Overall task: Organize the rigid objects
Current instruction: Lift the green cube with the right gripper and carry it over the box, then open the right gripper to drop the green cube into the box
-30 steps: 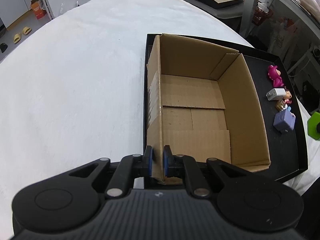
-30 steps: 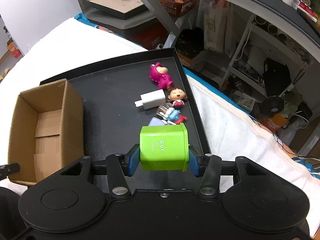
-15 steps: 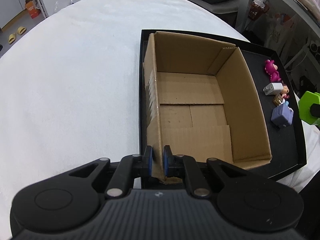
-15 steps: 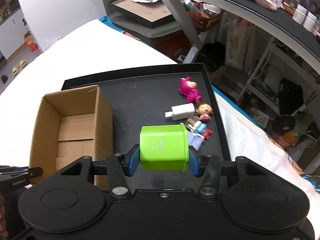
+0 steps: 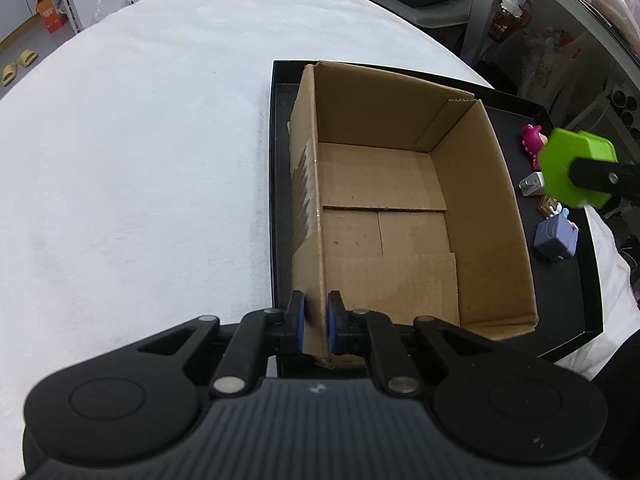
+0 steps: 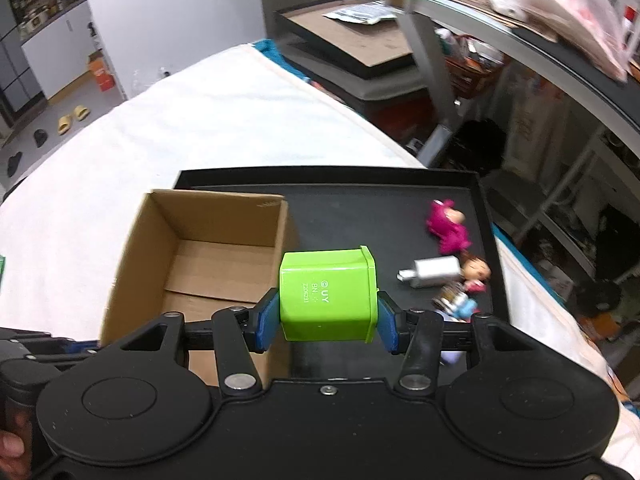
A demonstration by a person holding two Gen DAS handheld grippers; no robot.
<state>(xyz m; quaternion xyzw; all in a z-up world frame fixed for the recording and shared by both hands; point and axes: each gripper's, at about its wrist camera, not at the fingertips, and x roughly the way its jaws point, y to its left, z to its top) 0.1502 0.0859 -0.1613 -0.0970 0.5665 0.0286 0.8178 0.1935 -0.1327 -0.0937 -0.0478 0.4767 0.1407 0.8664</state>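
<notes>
An open, empty cardboard box (image 5: pixel 400 216) stands on a black tray (image 5: pixel 560 320). My left gripper (image 5: pixel 316 328) is shut on the box's near left wall at its corner. My right gripper (image 6: pixel 327 322) is shut on a green box (image 6: pixel 328 294) and holds it in the air above the tray, by the cardboard box's (image 6: pixel 200 256) right wall; the green box also shows at the right of the left wrist view (image 5: pixel 576 168). On the tray (image 6: pixel 360 208) lie a pink toy (image 6: pixel 446 230), a white charger (image 6: pixel 434 272), a doll figure (image 6: pixel 476 272) and a purple cube (image 5: pixel 556 238).
The tray sits on a white cloth-covered table (image 5: pixel 140 160). Beyond the table are a metal shelf frame (image 6: pixel 520 60), stacked black trays (image 6: pixel 352 40) and clutter on the floor at the right.
My right gripper has lifted the green box and carried it left, toward the cardboard box. My left gripper has kept its hold on the box wall.
</notes>
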